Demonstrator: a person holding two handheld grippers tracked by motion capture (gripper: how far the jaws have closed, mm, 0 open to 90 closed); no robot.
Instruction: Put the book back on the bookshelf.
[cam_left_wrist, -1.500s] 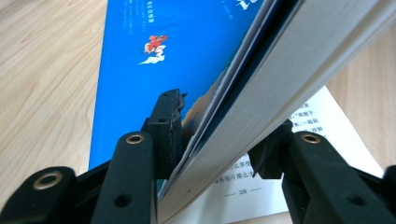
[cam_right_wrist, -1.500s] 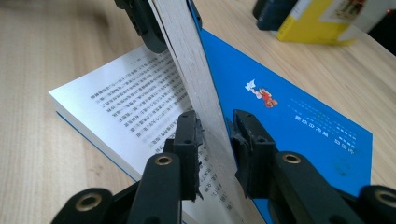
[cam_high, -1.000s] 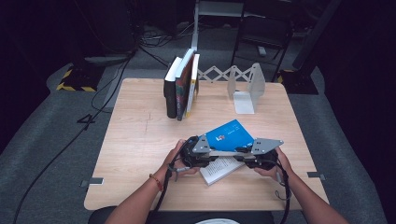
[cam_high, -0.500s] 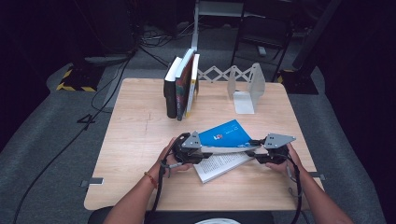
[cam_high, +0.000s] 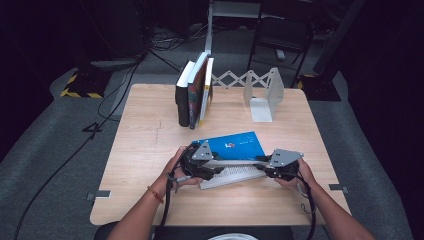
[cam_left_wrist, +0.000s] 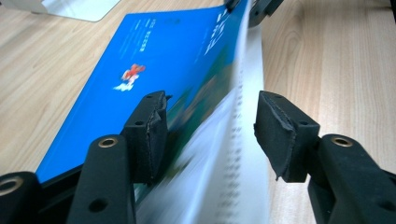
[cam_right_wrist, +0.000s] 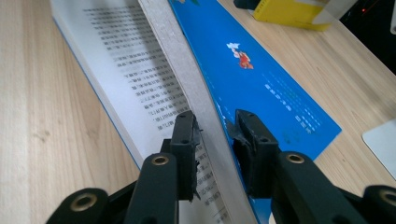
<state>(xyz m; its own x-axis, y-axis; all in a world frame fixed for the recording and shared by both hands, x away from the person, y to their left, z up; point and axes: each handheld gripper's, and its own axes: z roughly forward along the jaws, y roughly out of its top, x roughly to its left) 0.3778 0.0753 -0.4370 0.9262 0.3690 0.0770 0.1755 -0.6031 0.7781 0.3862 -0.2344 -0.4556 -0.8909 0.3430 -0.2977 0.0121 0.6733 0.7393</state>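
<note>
Step in hand: opening the blue book (cam_high: 231, 146) that lies on the bench (cam_high: 150, 150) at lower centre of the high view, between the two hands. In that view the cover and a wad of leaves stand lifted from the printed pages, which lie flat toward the bottom of the frame.

Right tool (cam_right_wrist: 215, 133): clenched on the raised wad of leaves and blue cover, one pad on the printed side, the other on the cover side. It sits at the book's right end in the high view (cam_high: 267, 167).

Left tool (cam_left_wrist: 210, 128): released. Its jaws have just been opening; blurred leaves and the blue cover pass between them, and the right-hand pad stands clear of the paper. Whether the left-hand pad touches the cover cannot be told. In the high view it lies at the book's left end (cam_high: 212, 167).

Judgement on the next move: the left tool needs a fresh hold on the leaves or cover before the right lets go, or the wad may fall shut.

Against the earlier frames: the book was tilted in the high view and now lies nearly level across it; the right hand has shifted rightward and the printed pages show more fully.

Other items: upright books (cam_high: 194, 90) and a metal bookend (cam_high: 265, 92) at upper centre, well apart from the work.
</note>
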